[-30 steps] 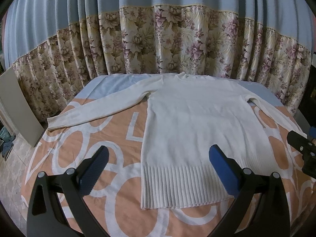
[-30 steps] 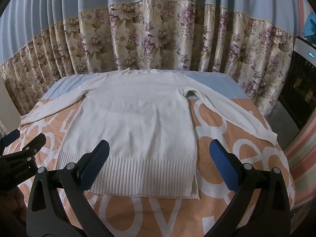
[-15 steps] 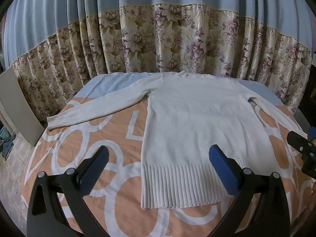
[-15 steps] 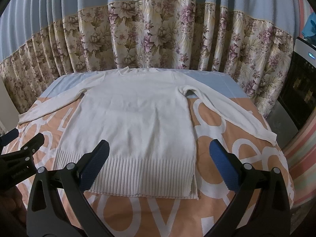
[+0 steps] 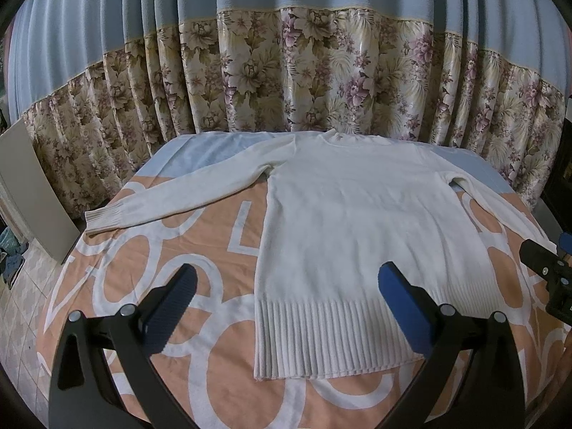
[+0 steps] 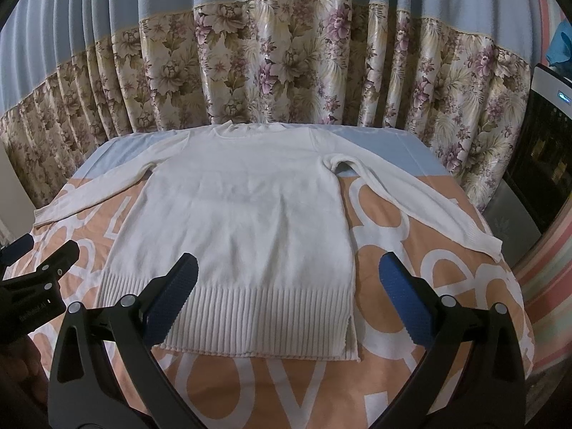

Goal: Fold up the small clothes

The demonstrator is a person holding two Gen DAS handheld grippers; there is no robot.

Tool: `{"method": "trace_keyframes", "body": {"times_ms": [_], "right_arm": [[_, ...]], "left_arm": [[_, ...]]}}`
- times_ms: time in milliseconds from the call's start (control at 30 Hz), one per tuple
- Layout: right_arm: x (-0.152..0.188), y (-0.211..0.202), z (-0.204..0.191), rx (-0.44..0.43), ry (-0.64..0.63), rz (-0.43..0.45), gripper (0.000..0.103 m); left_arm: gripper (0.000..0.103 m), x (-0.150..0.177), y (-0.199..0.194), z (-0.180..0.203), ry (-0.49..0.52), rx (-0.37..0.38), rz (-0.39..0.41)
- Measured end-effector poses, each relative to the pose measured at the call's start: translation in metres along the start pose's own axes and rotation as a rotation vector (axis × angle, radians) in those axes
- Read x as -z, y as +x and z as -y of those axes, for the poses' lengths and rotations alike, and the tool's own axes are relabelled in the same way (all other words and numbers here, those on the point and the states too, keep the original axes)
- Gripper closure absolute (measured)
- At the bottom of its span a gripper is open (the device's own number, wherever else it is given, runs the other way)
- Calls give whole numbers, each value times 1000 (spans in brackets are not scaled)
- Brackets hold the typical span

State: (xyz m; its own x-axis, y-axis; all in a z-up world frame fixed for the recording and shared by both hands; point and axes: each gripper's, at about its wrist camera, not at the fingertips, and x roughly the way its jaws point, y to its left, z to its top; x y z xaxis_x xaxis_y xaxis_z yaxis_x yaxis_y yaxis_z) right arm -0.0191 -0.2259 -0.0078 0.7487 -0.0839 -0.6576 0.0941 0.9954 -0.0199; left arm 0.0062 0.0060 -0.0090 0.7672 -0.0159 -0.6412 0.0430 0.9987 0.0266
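A white knitted sweater (image 5: pixel 354 228) lay flat and face up on a bed covered by an orange sheet (image 5: pixel 221 386) printed with large white letters, its neck toward the far end where a pale blue strip of bedding (image 6: pixel 386 146) showed. Both sleeves were spread out to the sides, the one on the left reaching toward the bed's left edge (image 5: pixel 143 203) and the one on the right running down toward the right edge (image 6: pixel 439 207). The ribbed hem (image 6: pixel 250 318) lay nearest the cameras, with a small slit at its right corner. The left gripper (image 5: pixel 286 304) hung above the near part of the bed, its blue-padded fingers (image 5: pixel 171 307) spread wide and grasping nothing; one pad stood over the orange sheet and the other over the hem. The right gripper (image 6: pixel 286 304) hung likewise over the hem, its fingers (image 6: pixel 404 304) released and wide apart, apart from the cloth. Each gripper appeared at the edge of the other's view, the left one (image 6: pixel 32 286) at the left side and the right one (image 5: pixel 550 275) at the right side. Behind the bed hung a curtain (image 5: pixel 286 71), blue above and flowered below. A pale board (image 5: pixel 32 193) leaned at the left beside the bed, and a dark appliance (image 6: pixel 543 150) stood at the right.
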Motion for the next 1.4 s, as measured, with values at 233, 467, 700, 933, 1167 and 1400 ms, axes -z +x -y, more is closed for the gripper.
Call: {"method": "trace_keyframes", "body": {"times_ms": [233,467,700,933,1167,1400], "right_arm": [[0,0,0,0,3,-1,3],[-1,2,2,0,3,-3,3],[-2,2,2,1,5,-2,3],[-3,4,7,-3,9,6,3],[-6,15,30,29,30,34,3],[3,29,88,36,63,83,3]], "left_arm": [[2,0,0,1,4,0,-1],[2,0,4,5,9,4,-4],[2,-1,4,6,9,2,-5],[2,-2,10,13,11,9,-13],[2,-7,23,28,16,18,-11],[2,-9,39,59,46,41,-3]]}}
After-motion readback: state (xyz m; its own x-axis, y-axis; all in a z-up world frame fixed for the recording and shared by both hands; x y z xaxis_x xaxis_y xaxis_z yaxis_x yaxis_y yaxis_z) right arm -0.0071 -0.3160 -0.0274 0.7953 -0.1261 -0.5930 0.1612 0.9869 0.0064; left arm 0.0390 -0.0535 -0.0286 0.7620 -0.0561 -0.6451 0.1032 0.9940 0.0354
